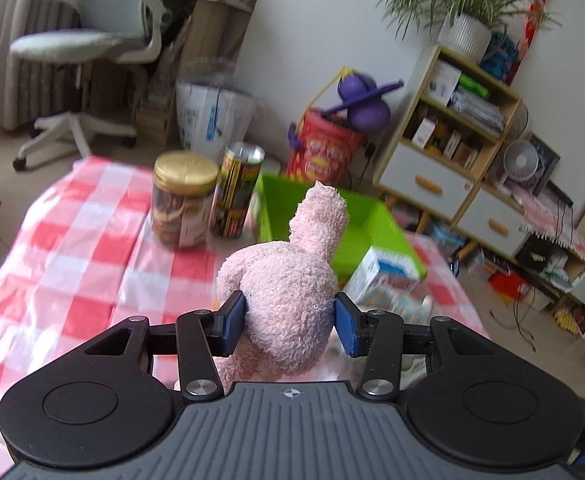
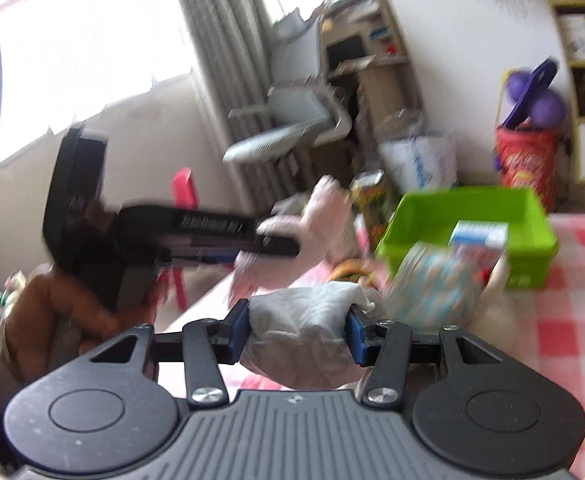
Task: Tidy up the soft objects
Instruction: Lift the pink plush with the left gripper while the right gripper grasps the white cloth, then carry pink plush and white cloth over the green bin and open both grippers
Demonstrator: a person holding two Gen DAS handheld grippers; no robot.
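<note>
My left gripper [image 1: 288,320] is shut on a pink plush toy [image 1: 288,284] and holds it above the red-checked table, in front of the green bin [image 1: 392,220]. My right gripper [image 2: 298,330] is shut on a grey-white soft toy [image 2: 304,328], lifted over the table's left part. In the right wrist view the left gripper [image 2: 268,246] with the pink plush toy [image 2: 324,216] shows to the left of the green bin [image 2: 532,220]. That view is blurred.
A gold-lidded jar [image 1: 182,200] and a tall can [image 1: 238,190] stand left of the bin. A blue-white carton [image 1: 388,276] and a patterned packet [image 2: 436,284] lie before the bin. An office chair [image 1: 92,40] and shelves [image 1: 452,140] stand beyond the table.
</note>
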